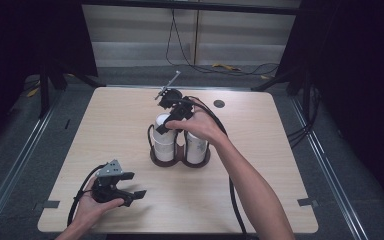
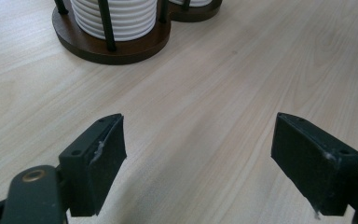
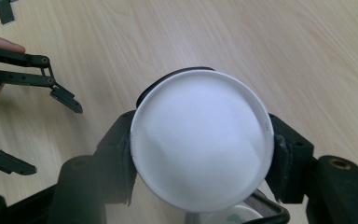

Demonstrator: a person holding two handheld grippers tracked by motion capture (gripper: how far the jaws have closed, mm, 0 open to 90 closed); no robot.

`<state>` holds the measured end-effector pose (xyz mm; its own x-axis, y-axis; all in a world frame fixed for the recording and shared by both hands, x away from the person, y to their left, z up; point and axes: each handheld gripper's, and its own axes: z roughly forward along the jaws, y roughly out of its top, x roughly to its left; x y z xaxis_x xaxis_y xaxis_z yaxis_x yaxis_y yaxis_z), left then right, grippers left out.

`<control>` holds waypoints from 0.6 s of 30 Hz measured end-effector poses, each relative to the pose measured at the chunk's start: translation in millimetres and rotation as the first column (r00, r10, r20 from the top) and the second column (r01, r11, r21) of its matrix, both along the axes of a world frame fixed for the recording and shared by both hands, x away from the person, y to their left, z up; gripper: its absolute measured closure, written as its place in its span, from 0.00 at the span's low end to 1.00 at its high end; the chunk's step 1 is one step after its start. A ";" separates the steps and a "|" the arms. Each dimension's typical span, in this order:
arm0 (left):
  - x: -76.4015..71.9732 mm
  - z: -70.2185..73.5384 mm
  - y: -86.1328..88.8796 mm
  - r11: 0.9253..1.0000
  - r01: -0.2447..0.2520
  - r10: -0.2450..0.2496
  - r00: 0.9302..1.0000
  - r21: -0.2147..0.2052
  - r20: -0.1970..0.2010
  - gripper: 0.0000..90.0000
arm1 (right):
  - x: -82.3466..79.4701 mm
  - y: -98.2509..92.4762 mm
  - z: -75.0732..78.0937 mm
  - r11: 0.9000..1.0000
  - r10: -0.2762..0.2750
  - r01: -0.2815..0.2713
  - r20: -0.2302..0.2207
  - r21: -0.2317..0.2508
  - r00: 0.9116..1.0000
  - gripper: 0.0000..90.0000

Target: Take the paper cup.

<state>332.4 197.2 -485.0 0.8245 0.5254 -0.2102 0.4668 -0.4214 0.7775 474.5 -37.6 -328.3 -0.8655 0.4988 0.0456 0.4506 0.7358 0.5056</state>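
A dark wooden cup holder stands mid-table with two stacks of white paper cups, the left stack and the right stack. My right gripper reaches down onto the left stack. In the right gripper view its jaws press on both sides of the topmost upturned cup. My left gripper rests low at the table's near left, pointing toward the holder. Its jaws stand wide apart with only bare tabletop between them. The ribbed left stack and holder base lie ahead of it.
The light wooden table has a round black grommet near the far edge. Black cables trail from each gripper across the table. Beyond the table lie dark floor, stand legs and loose cables. The left gripper appears at the left of the right gripper view.
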 end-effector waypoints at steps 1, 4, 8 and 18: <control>0.0 0.0 0.0 1.000 0.000 0.000 1.000 0.000 0.000 0.19 | 0.0 -0.4 0.9 1.000 0.004 -0.004 0.004 0.001 1.000 0.41; -0.3 0.0 -0.2 1.000 0.002 -0.002 1.000 -0.001 -0.003 0.19 | -0.4 -0.4 3.5 1.000 0.005 -0.005 0.007 0.008 1.000 0.41; -0.6 0.1 -0.3 1.000 0.002 -0.002 1.000 0.005 0.000 0.19 | -1.3 -0.8 6.6 1.000 0.002 -0.003 0.015 0.021 1.000 0.41; -0.6 0.0 -0.6 1.000 0.000 0.000 1.000 0.004 0.001 0.19 | -4.6 -7.5 14.9 0.998 -0.003 0.001 0.025 0.065 1.000 0.41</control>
